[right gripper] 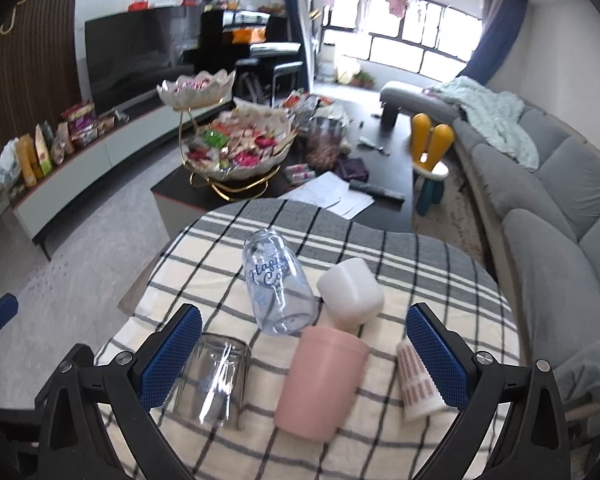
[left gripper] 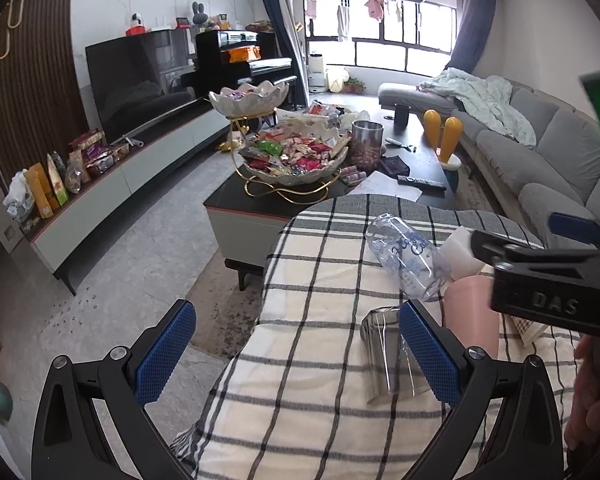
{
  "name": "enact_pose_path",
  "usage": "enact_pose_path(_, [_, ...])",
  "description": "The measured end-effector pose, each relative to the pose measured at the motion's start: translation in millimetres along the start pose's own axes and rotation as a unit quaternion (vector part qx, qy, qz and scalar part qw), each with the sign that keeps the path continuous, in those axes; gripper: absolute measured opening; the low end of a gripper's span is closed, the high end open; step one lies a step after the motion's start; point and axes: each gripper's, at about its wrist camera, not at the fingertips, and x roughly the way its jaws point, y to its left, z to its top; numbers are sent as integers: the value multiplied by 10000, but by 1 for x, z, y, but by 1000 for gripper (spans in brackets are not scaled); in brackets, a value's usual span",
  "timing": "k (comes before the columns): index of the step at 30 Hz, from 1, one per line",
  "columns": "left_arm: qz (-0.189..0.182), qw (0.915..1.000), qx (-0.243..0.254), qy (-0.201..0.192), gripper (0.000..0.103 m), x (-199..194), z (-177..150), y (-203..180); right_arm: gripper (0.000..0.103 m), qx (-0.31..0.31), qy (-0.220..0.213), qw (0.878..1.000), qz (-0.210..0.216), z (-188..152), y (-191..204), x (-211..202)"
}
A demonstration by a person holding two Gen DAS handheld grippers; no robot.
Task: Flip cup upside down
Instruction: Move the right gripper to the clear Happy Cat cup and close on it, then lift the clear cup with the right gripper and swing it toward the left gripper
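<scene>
Five cups on checked cloth-covered desk (right gripper: 440, 280): pink cup (right gripper: 320, 384), matte, tapered, nearest right gripper (right gripper: 304, 360); clear glass tumbler (right gripper: 216, 384) beside it; printed transparent bottle-cup (right gripper: 278, 284) lying on its side; white squarish cup (right gripper: 352, 292); small patterned cup (right gripper: 416, 384). Right fingers (right gripper: 432, 360) spread wide, empty, straddling pink cup; left gripper (left gripper: 296, 356) likewise released, holding nothing, beside tumbler. Likely best: close squarely on pink cup's mid-wall, lift clear of neighbours, rotate, set down rim-first. Smooth plastic, soft cloth beneath.

Both wrist views face the checked table (right gripper: 440, 280) closely, overlapping
</scene>
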Motion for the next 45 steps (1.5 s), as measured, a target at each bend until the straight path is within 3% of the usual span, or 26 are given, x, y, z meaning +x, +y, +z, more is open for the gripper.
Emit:
enact_pose_path(13, [-110, 9994, -7, 341, 103, 64, 13, -7, 99, -317, 1018, 9935, 395, 26, 12, 101])
enact_pose_path(21, [-78, 9987, -8, 502, 103, 93, 13, -6, 90, -615, 1323, 9884, 430, 32, 28, 144])
enact_pose_path(30, [-128, 9975, -103, 691, 103, 112, 10, -6, 90, -833, 1740, 9805, 367, 30, 34, 178])
enact_pose_path(36, [-137, 9974, -134, 701, 103, 116, 13, -6, 79, -834, 2010, 9752, 409, 26, 35, 195])
enact_pose_path(45, [-127, 9975, -148, 680, 103, 112, 12, -4, 74, -659, 1926, 9778, 497, 25, 32, 190])
